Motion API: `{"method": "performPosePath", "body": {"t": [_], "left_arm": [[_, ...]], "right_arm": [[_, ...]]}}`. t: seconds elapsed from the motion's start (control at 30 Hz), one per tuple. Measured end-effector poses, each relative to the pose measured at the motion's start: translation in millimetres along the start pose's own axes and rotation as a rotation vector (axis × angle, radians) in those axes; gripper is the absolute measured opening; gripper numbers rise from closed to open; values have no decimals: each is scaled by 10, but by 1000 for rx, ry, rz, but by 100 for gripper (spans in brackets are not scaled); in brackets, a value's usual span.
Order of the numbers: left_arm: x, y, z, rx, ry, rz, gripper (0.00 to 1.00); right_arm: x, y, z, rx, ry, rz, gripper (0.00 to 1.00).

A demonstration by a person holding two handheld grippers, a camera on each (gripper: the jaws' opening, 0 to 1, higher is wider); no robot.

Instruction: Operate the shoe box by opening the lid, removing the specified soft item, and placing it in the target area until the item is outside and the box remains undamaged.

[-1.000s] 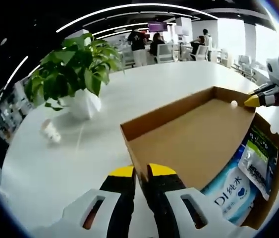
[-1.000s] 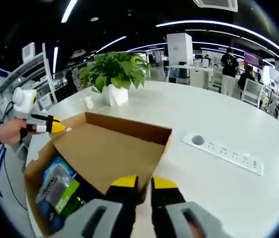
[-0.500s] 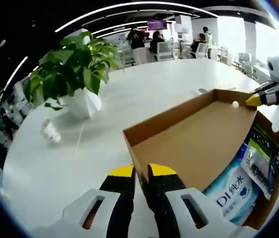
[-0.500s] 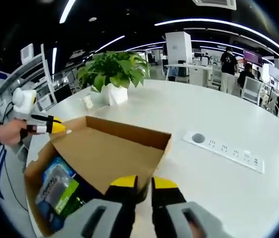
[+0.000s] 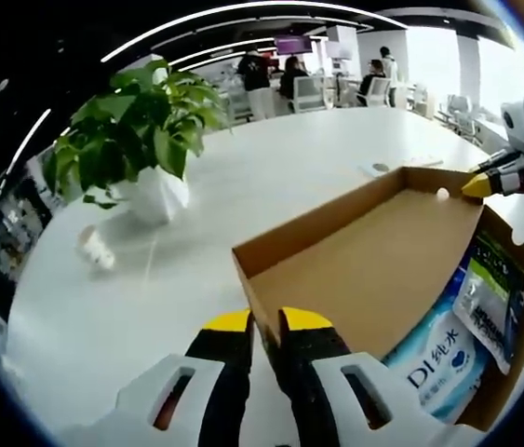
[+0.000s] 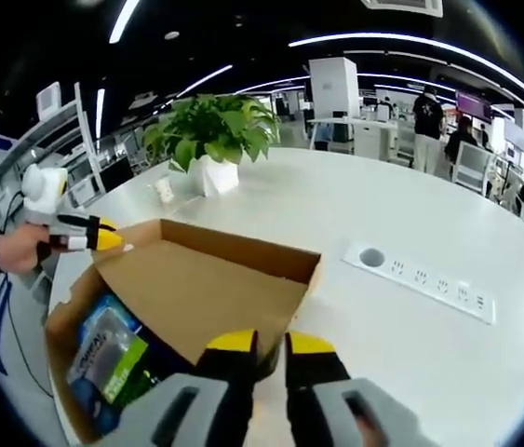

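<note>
Since the earlier frames the lid [image 5: 364,256] has tipped back slightly further; the two grippers hold their grip. One cardboard shoe box [image 6: 66,368] sits on the white table [image 5: 150,298], its lid raised on the far side. The left gripper [image 5: 263,328] is clamped on the lid's near-left corner; the right gripper [image 6: 271,346] is clamped on the lid's near-right corner. Inside the box lie two soft packs: one blue-and-white wipes pack [image 5: 434,363] and one green-and-silver pouch [image 5: 487,298] resting on it. One potted plant [image 5: 136,140] in a white pot and one small paper cup [image 5: 94,247] stand far left. One white power strip [image 6: 424,284] lies on the table to the right.
</note>
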State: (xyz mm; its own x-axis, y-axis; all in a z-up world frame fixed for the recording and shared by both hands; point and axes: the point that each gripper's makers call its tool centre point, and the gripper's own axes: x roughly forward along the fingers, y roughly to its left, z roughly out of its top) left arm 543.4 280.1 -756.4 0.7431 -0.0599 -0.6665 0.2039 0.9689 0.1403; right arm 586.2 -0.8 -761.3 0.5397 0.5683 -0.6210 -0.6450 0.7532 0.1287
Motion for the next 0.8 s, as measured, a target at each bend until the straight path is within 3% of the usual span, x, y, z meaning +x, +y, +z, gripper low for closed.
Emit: {"method": "performPosePath", "body": {"t": [0.8], "left_arm": [[-59,-63,-57,-4,16,-19,11]], "right_arm": [[-59,24,-59,0,19,8,7]]}}
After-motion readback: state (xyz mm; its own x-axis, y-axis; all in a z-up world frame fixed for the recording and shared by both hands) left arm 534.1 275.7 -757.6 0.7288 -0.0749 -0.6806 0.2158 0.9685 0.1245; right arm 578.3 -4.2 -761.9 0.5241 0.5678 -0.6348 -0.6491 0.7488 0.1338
